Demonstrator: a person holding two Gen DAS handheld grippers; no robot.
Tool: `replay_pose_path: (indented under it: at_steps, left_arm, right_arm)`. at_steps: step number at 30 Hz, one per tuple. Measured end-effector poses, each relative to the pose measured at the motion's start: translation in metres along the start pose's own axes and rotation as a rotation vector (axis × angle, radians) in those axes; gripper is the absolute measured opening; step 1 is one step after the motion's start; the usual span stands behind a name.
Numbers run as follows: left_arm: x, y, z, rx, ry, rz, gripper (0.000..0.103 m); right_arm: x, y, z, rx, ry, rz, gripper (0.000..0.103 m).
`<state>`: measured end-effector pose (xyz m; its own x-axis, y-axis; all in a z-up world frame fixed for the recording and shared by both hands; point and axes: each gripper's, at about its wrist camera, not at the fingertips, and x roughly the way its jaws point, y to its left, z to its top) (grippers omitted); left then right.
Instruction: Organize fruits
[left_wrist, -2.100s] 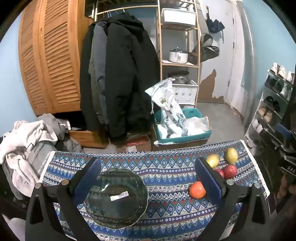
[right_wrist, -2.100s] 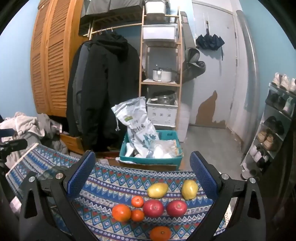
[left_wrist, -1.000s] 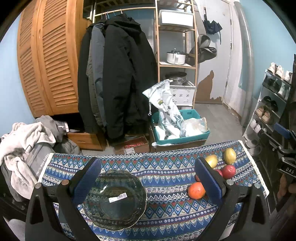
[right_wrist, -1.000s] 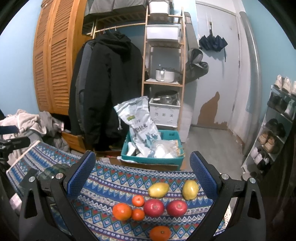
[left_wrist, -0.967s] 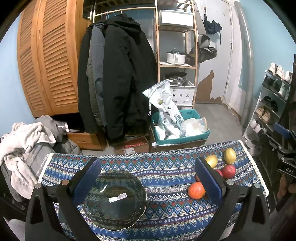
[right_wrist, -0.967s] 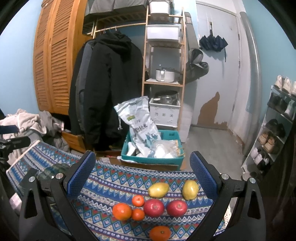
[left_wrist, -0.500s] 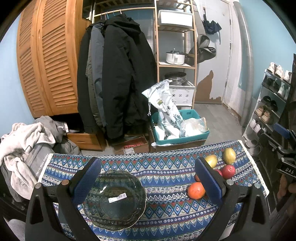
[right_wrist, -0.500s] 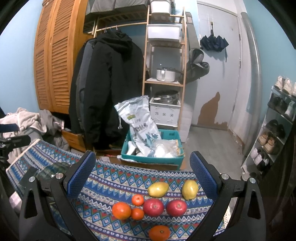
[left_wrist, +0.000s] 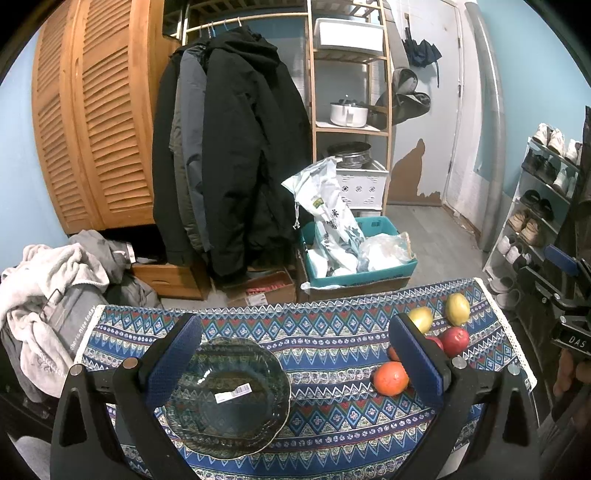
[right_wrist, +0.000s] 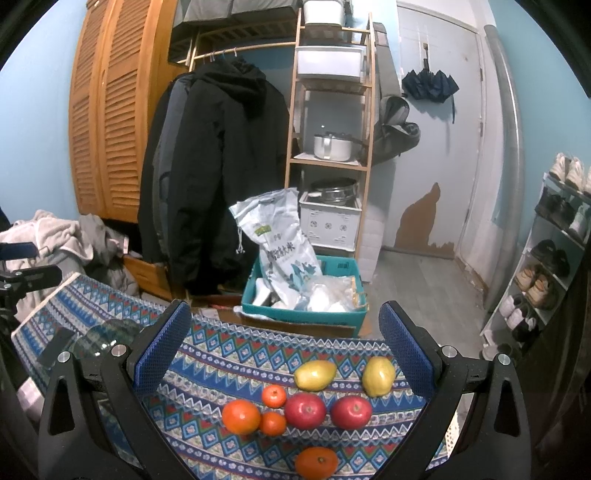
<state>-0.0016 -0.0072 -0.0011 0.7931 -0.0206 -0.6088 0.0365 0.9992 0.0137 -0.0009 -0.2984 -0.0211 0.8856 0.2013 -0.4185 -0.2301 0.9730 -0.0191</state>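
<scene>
A dark glass bowl with a white sticker sits empty on the patterned tablecloth, under my open left gripper. Fruit lies at the right end: an orange, a red apple and two yellow pears. In the right wrist view my open, empty right gripper hovers over the fruit: two pears, two red apples, several oranges and small tangerines. The bowl shows at the left.
Beyond the table stand a teal box with bags, hanging black coats, a wooden shelf rack and a shoe rack. A pile of clothes lies at the left. The cloth's right edge is near the fruit.
Both views have shifted slightly; the grippers have risen or tilted a little. Both stay open and empty. The fruit and bowl have not moved.
</scene>
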Motion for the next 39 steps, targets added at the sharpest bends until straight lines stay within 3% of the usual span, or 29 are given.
replay_pose_path:
  at_steps: [39]
  left_arm:
    - [0.002,-0.004,-0.002,0.005,0.007,0.0,0.102]
  right_arm:
    - [0.002,-0.001,-0.011,-0.012,0.018,0.001,0.1]
